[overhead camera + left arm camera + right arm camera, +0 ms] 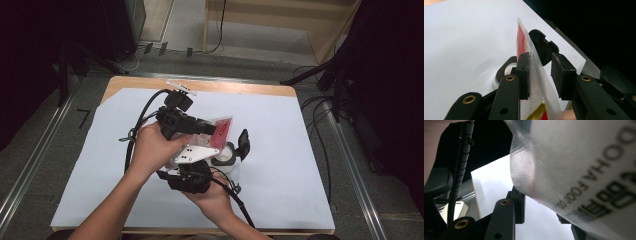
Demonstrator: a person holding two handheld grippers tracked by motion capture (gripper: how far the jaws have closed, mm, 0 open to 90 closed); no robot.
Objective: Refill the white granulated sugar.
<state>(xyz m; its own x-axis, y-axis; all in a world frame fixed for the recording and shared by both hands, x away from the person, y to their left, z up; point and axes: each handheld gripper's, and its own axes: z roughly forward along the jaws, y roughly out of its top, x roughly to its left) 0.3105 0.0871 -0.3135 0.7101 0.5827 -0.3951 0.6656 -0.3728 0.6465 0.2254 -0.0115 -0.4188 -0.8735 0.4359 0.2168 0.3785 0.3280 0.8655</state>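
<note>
in the high view the right claw [226, 161] sits nearest the person, held from below by the right hand [212, 197], its grey plate [196, 153] on top. its tips reach toward a small white jar [226, 156] with a black flip lid [243, 142] standing open, set on the white surface [280, 165]. in the right gripper view the clear packet [584, 165] with black print hangs right in front of the camera and covers the right jaw; the left jaw stands free below it with white surface behind, so i cannot tell how wide this claw is or whether it grips the film.

just beyond, the left hand [150, 150] holds the left claw [214, 131], which points across toward the packet [222, 129], a clear pouch with red inside, lifted above the surface. in the left gripper view the left claw [540, 72] stands partly open: the left pad [524, 75] lies against the packet's [536, 75] ribbed clear edge, while the right pad [560, 75] is apart from it, with a gap between. past the pads the jar [504, 72] and its black lid [542, 46] show on the surface [461, 45].
</note>
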